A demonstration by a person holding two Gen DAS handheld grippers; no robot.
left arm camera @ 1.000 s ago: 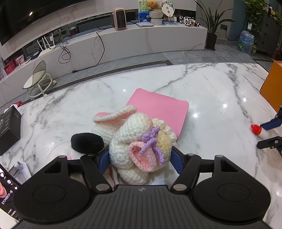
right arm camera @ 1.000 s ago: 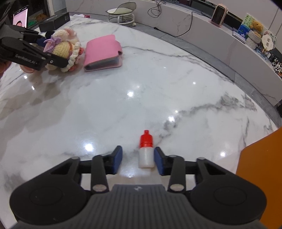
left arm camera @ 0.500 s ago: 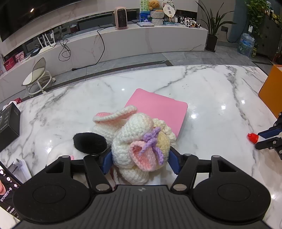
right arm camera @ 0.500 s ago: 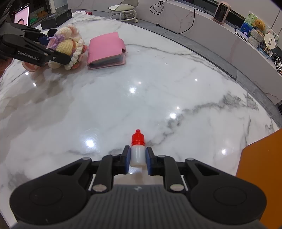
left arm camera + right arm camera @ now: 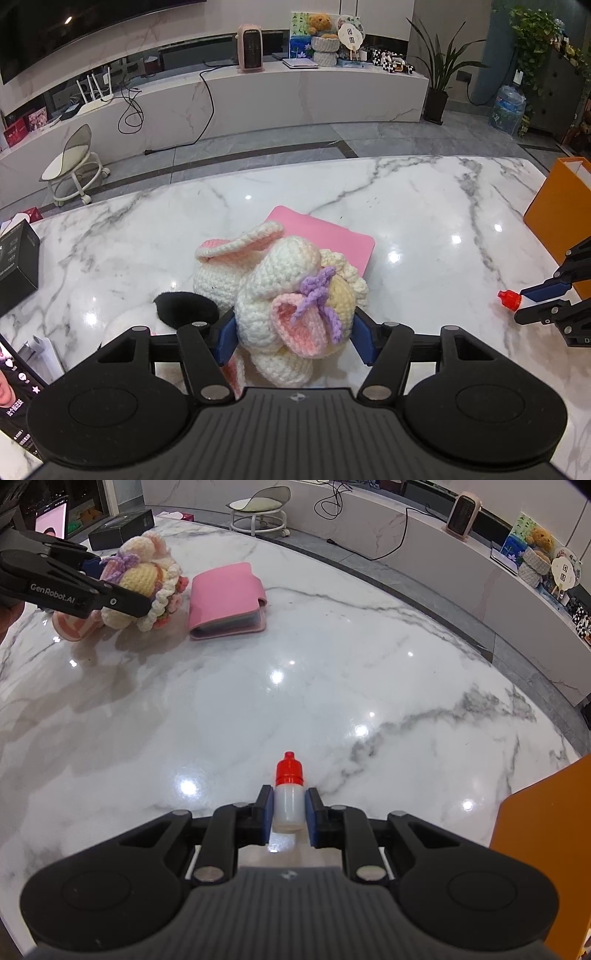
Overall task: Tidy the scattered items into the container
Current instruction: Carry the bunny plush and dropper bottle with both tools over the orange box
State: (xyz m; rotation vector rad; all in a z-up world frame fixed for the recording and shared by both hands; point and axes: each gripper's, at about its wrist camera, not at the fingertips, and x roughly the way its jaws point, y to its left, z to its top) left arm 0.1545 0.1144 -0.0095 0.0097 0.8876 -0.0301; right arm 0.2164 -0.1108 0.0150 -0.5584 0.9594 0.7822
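My left gripper (image 5: pixel 293 338) is shut on a crocheted plush toy (image 5: pixel 291 295), white, pink and yellow with a purple bow, held just above the marble table (image 5: pixel 424 206). The toy also shows in the right wrist view (image 5: pixel 142 581), between the left gripper's fingers (image 5: pixel 122 600). My right gripper (image 5: pixel 289 814) is shut on a small white bottle with a red cap (image 5: pixel 289 794), at the table's right side. The bottle's cap (image 5: pixel 509 300) shows in the left wrist view. An orange container (image 5: pixel 557 206) stands at the right edge; it also shows in the right wrist view (image 5: pixel 546 842).
A pink wallet (image 5: pixel 225 602) lies flat beside the toy, also visible behind it (image 5: pixel 332 232). A black fuzzy object (image 5: pixel 184 308) lies left of the toy. A black box (image 5: pixel 16 266) and a phone (image 5: pixel 14 384) sit at the left edge.
My right gripper closed on the bottle. My left gripper closed tighter on the plush toy and raised it slightly.
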